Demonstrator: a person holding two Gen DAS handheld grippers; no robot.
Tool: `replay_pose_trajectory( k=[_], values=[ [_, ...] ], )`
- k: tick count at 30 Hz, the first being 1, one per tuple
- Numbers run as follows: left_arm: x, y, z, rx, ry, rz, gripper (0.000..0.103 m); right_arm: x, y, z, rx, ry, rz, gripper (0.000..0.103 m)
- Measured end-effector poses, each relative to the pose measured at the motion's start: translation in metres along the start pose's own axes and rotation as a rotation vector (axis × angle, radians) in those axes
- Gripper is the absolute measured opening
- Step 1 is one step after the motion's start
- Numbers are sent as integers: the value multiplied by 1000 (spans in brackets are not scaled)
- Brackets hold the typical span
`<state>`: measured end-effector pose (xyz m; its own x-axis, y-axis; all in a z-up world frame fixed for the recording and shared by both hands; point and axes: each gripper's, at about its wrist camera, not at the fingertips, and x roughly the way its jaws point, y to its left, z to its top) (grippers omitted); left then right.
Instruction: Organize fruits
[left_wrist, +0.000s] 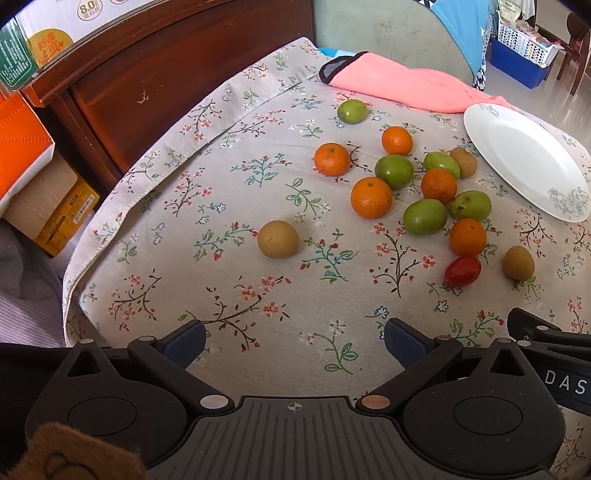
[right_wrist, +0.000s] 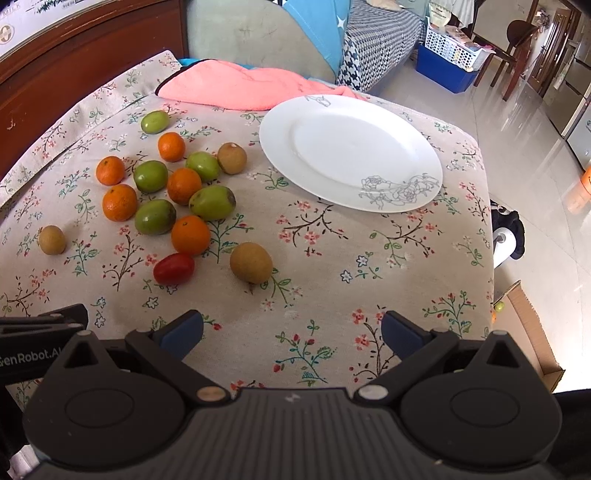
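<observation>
Loose fruit lies on the floral tablecloth (left_wrist: 229, 288): several oranges (right_wrist: 190, 235), several green fruits (right_wrist: 155, 216), one red tomato (right_wrist: 173, 268) and brown fruits (right_wrist: 251, 262), one of them alone (left_wrist: 278, 239) to the left. An empty white plate (right_wrist: 351, 147) with a grey flower print sits at the back right. My left gripper (left_wrist: 294, 343) is open above bare cloth, short of the lone brown fruit. Just as wide open, my right gripper (right_wrist: 291, 334) hangs near the table's front, the nearest brown fruit ahead of it. Nothing is between either pair of fingers.
A pink cloth (right_wrist: 236, 86) lies at the table's far edge, behind the plate (left_wrist: 524, 158). A dark wooden cabinet (left_wrist: 155, 66) stands to the left with boxes (left_wrist: 55, 218) beside it. The table's right edge (right_wrist: 489, 236) drops to a tiled floor with a cardboard box (right_wrist: 532, 339).
</observation>
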<state>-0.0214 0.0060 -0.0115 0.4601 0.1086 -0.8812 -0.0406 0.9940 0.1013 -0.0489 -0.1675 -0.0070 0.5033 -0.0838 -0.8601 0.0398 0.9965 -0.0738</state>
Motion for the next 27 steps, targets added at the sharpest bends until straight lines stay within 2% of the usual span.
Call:
replay_pose_trajectory(
  k=[20,27],
  values=[
    [1,1,-1,-1,-3,5,102,1,2,-1,-6,-3,-4,102],
    [-1,2,0,-15,-19,-18,103,-2,-2,0,11,-28,26,102]
  ],
)
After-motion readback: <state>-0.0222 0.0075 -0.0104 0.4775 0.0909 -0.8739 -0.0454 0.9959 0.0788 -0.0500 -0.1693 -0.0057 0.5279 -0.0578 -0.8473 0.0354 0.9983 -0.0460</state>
